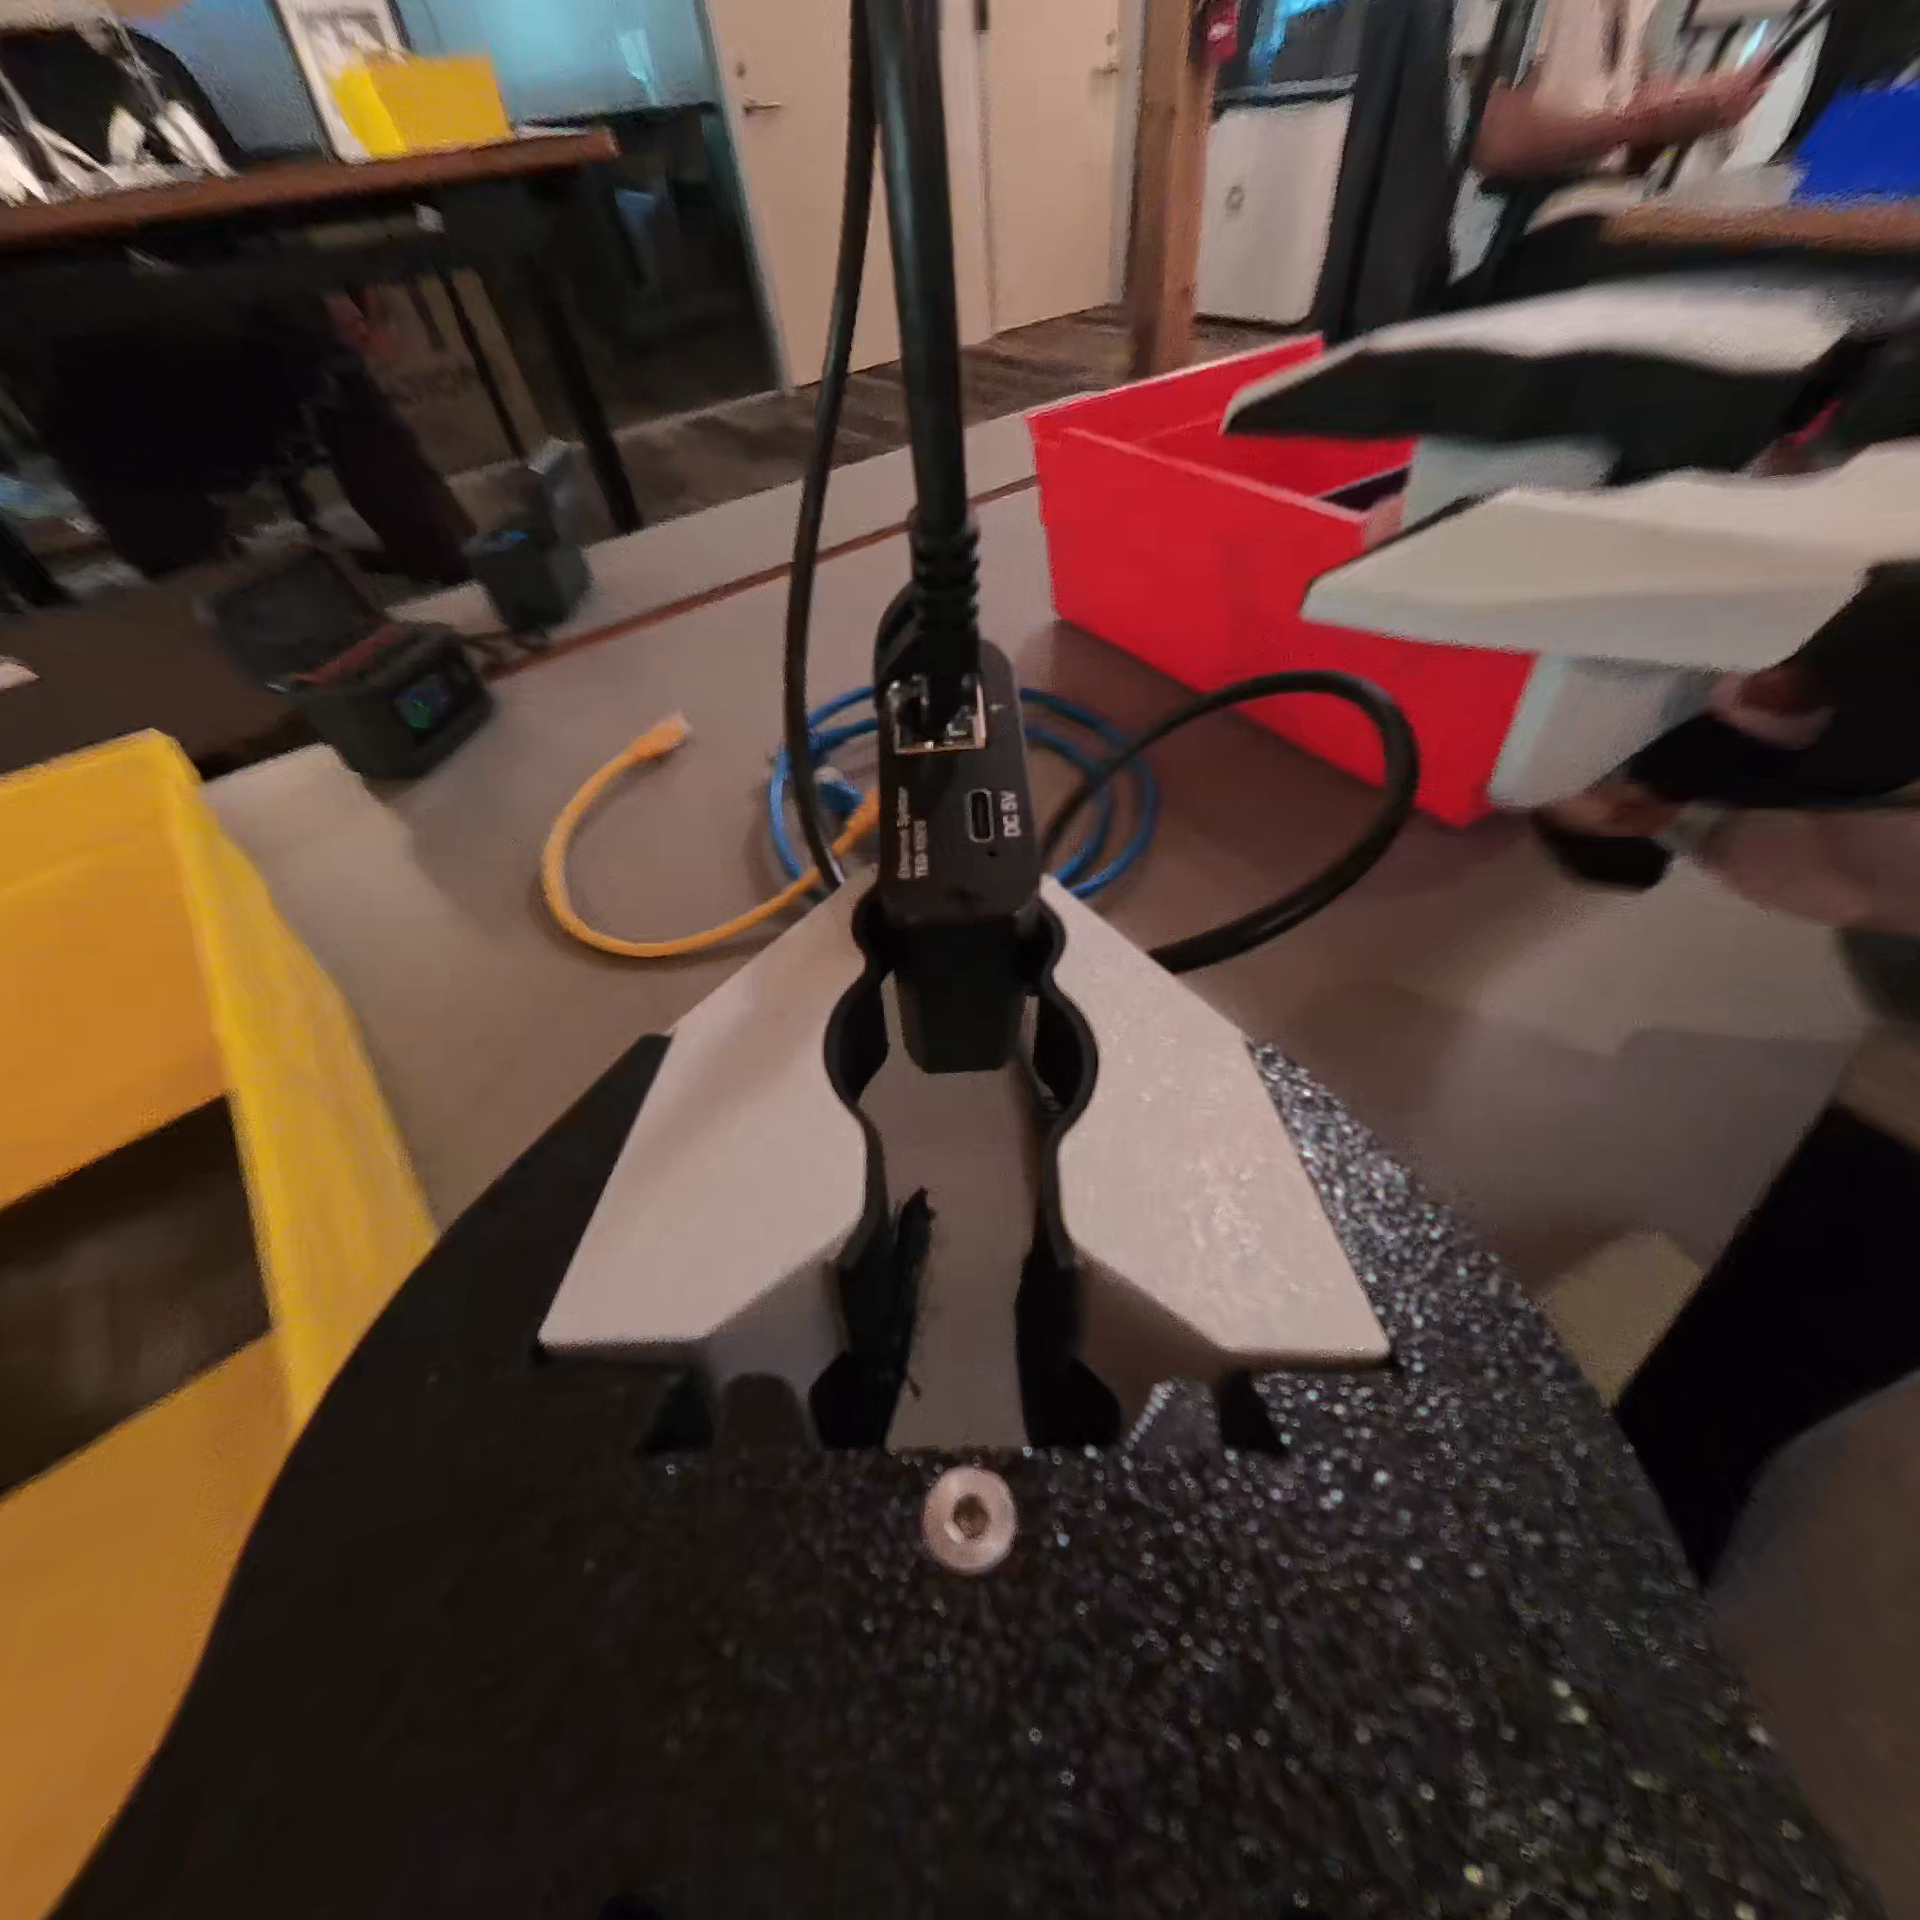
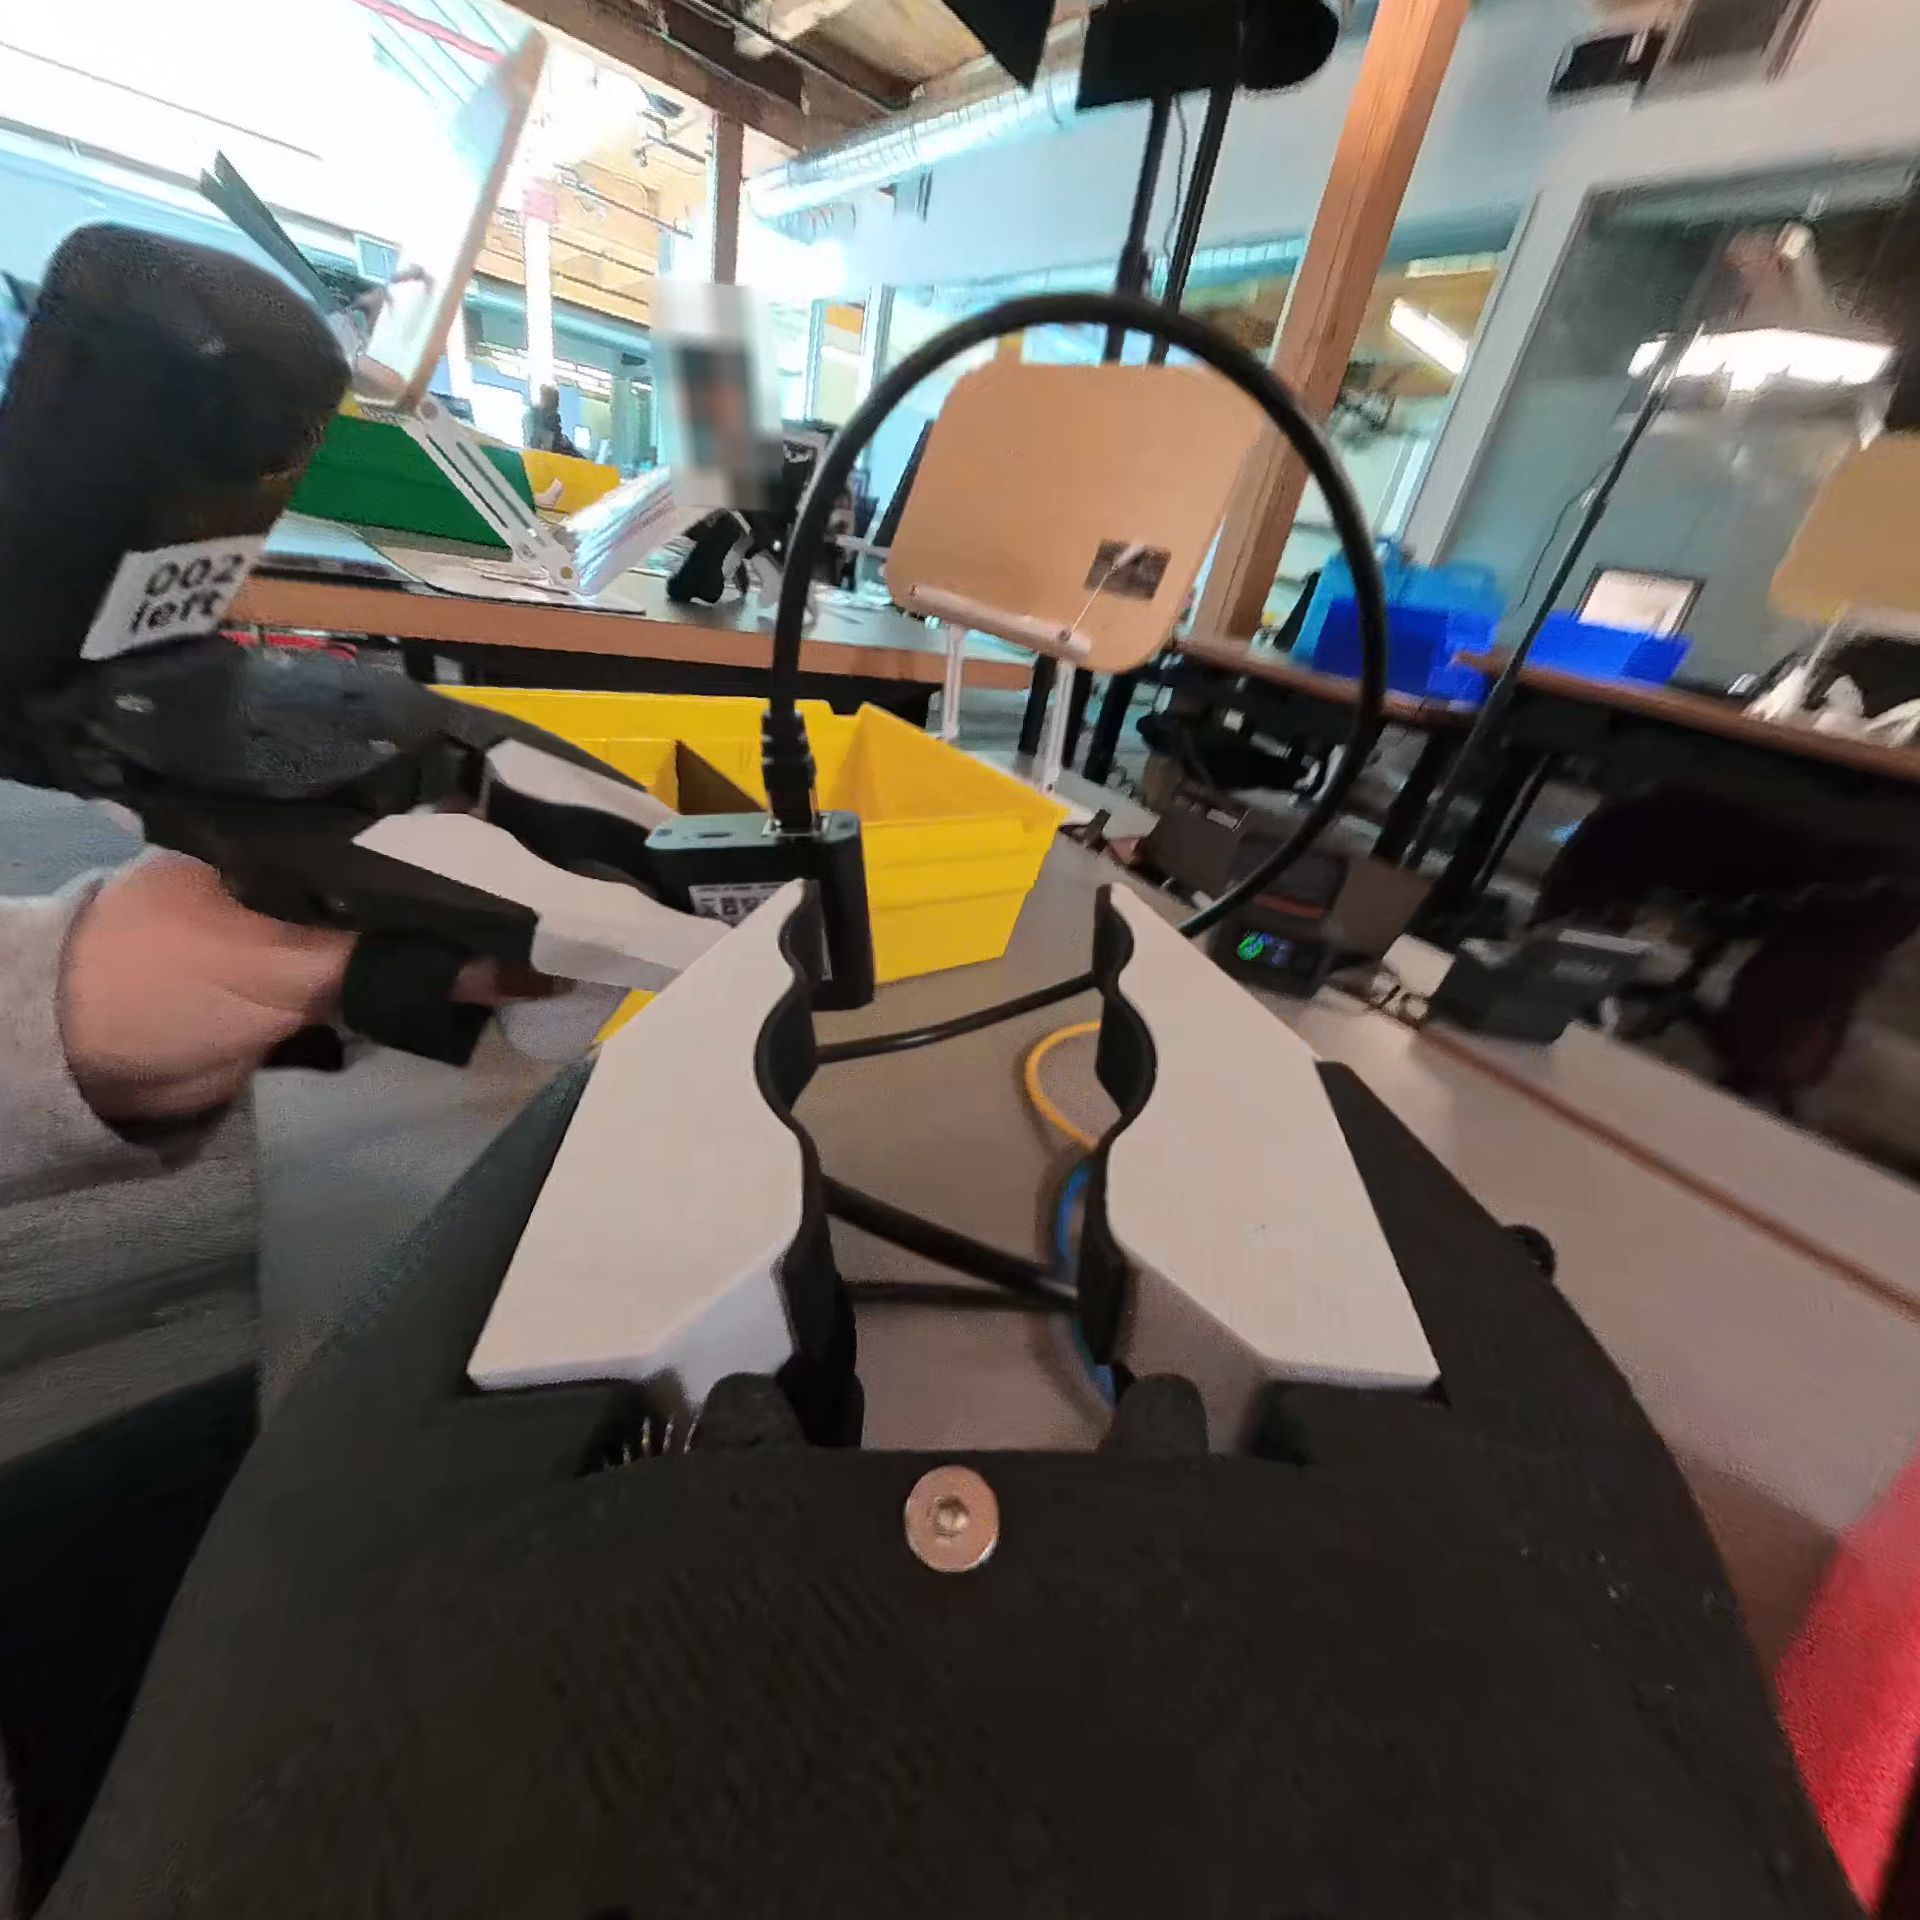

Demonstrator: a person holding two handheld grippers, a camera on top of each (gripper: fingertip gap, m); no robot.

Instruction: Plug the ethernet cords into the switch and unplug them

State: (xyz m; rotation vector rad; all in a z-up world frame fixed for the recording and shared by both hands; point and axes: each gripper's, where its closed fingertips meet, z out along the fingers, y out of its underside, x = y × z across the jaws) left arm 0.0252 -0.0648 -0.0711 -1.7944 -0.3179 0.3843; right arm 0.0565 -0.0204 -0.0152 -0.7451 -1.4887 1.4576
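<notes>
Left gripper (image 1: 961,935) fingers pinch the switch (image 1: 956,790), black cord (image 1: 940,540) plugged in; right gripper (image 2: 951,935) fingers spread, empty. A hard tug could wrench the switch loose.

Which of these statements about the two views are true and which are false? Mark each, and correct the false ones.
1. The left tool grips the small black switch. True.
2. The right tool holds the yellow cord. False: it is open and empty, and the cord lies on the table.
3. A black cord is plugged into the switch. True.
4. The blue cord is plugged into the switch. False: it lies coiled on the table.
5. A red bin stands on the table. True.
</notes>
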